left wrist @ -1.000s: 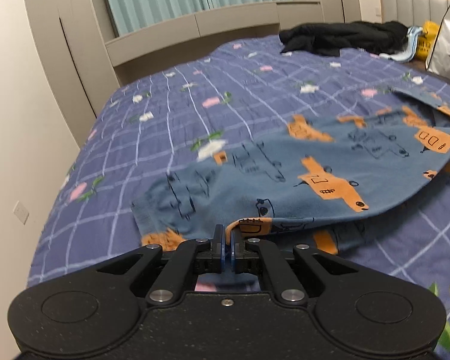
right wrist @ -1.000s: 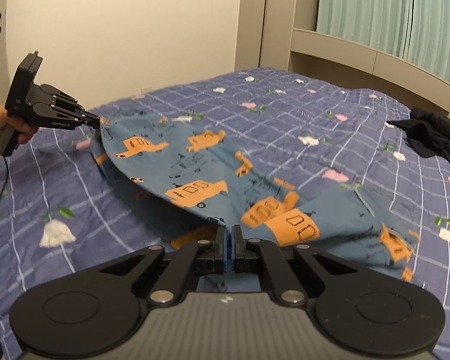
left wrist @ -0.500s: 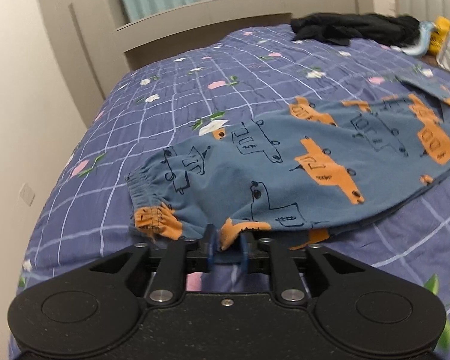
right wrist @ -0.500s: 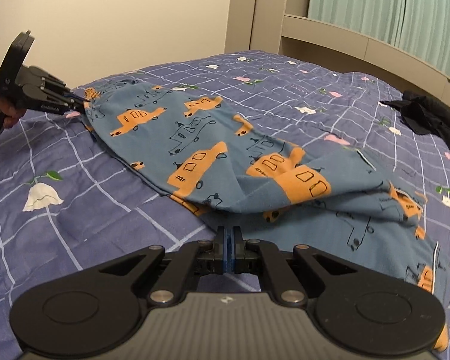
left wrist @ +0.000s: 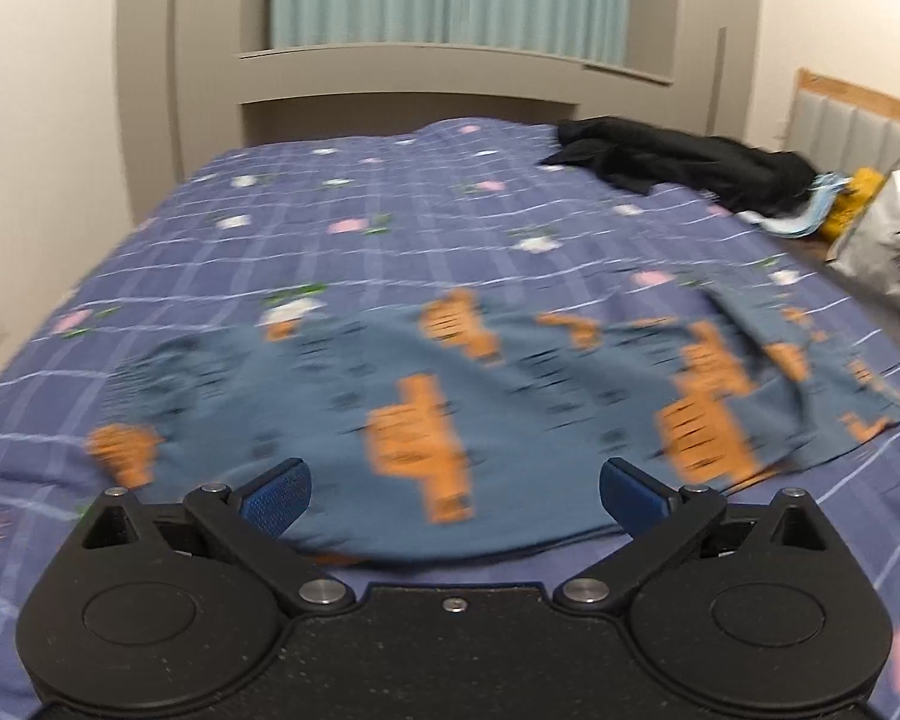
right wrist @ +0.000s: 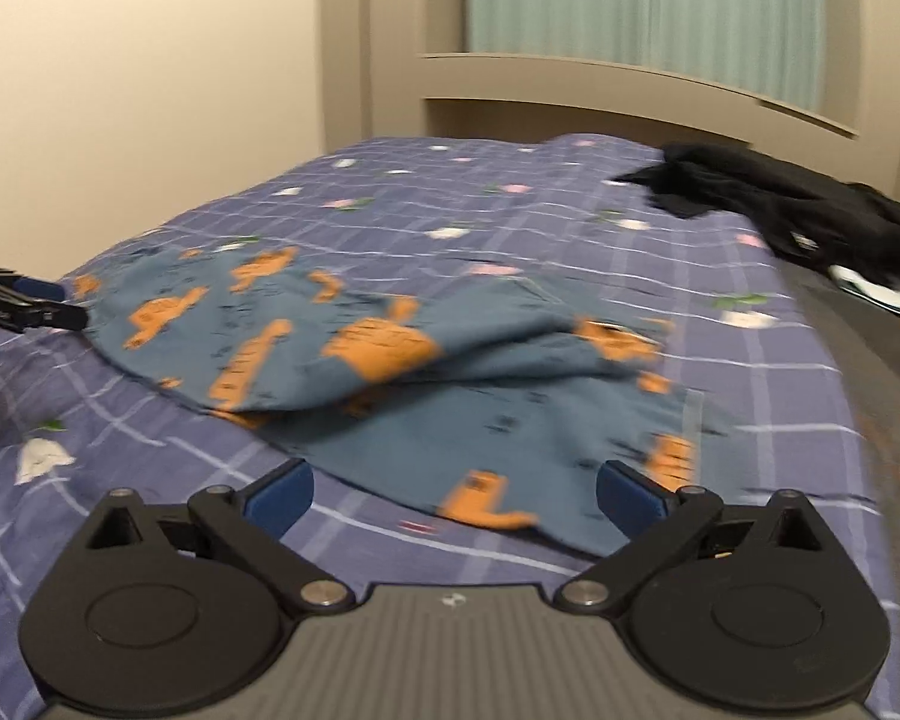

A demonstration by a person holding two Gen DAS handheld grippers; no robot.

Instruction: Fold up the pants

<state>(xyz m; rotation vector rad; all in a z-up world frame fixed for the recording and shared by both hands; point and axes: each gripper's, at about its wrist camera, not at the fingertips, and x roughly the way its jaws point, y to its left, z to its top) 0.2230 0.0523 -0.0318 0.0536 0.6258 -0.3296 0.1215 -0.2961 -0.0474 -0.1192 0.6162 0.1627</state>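
The pants (left wrist: 450,396) are lying flat on the bed (left wrist: 390,210), stretched sideways in front of both grippers. The left gripper (left wrist: 453,495) is sitting just at the near edge of the pants, by their left end. Its jaws have just been opening wide, and nothing is between them. The right gripper (right wrist: 453,495) is sitting by the right end of the pants, equally close. Its jaws have just been opening wide too, holding nothing.

both tools angle downward. the left gripper (left wrist: 453,498) has just been opening, jaws now spread wide, pads gripping nothing. the right gripper (right wrist: 453,495) has likewise just been opening, its blue pads (right wrist: 279,498) far apart and pressing on nothing.
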